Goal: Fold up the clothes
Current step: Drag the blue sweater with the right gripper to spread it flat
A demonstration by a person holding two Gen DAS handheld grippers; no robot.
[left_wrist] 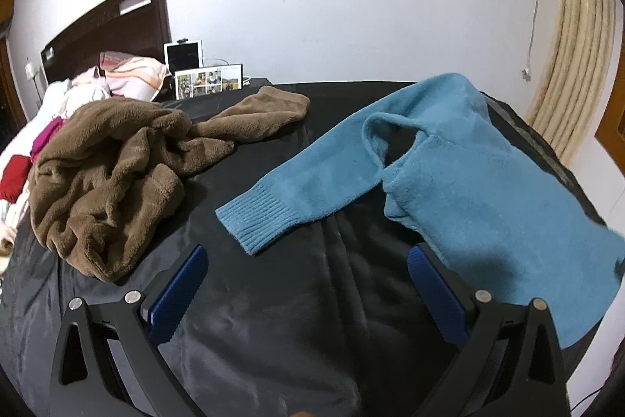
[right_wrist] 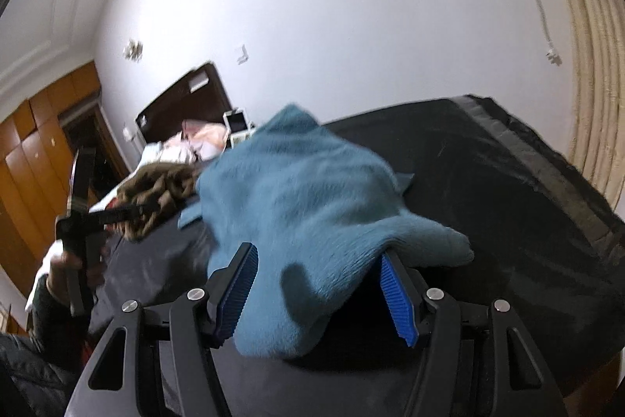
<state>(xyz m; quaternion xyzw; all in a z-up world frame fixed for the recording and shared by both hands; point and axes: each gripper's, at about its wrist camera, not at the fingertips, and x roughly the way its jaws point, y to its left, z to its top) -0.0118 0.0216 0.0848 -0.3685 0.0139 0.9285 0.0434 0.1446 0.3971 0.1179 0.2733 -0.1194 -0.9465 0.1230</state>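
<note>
Blue fleece sweater [left_wrist: 461,174] lies on the black bed cover [left_wrist: 273,319] near its right edge, hem between the right gripper's [right_wrist: 316,294] spread, non-pressing pads. Left gripper [left_wrist: 308,284] hangs wide, empty. Farther left, a crumpled brown garment [left_wrist: 109,167].

Sweater [left_wrist: 449,163] lies on bed [left_wrist: 273,319], right of robe [left_wrist: 105,174].

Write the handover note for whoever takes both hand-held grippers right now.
Left hand-held gripper: open, empty, over the black sheet.
Right hand-held gripper: open, blue sweater hem lies between its fingers, not pinched.
Blue sweater is spread on the right, one sleeve stretched out left. Brown garment is heaped on the left.
Done: no finished fold visible.
Left: fold both.
</note>
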